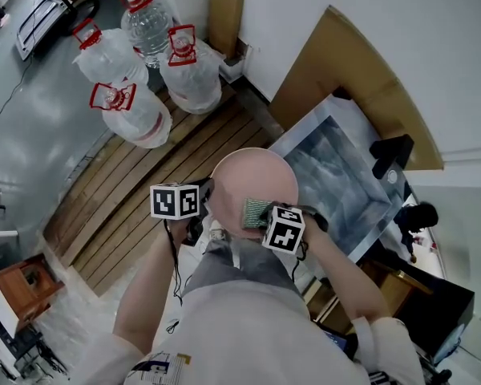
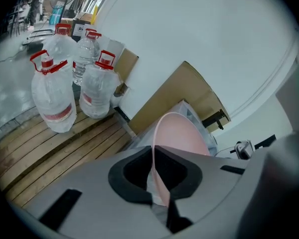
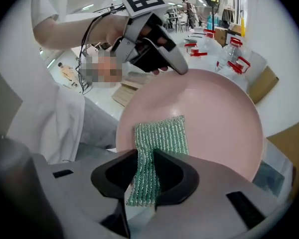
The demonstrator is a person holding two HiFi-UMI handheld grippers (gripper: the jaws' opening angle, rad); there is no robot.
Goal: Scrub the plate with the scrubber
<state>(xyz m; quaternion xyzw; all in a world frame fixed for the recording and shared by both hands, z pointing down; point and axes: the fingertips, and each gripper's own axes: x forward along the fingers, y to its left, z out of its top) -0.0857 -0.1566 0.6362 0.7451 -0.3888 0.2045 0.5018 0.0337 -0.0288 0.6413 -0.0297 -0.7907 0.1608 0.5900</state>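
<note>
A round pink plate (image 1: 252,183) is held in the air in front of the person, above the sink (image 1: 337,167). My left gripper (image 1: 202,207) is shut on the plate's left rim; in the left gripper view the plate (image 2: 177,136) stands edge-on between the jaws of the left gripper (image 2: 158,185). My right gripper (image 1: 266,213) is shut on a green scrubber (image 1: 255,212). In the right gripper view the scrubber (image 3: 159,143) lies flat against the face of the plate (image 3: 209,123), running from the right gripper (image 3: 144,183) out over the plate's lower part.
Several large water bottles (image 1: 144,70) with red handles stand on wooden floor slats (image 1: 144,207) at the upper left. A steel sink with a black tap (image 1: 389,155) is at the right. A cardboard sheet (image 1: 361,70) leans on the white wall.
</note>
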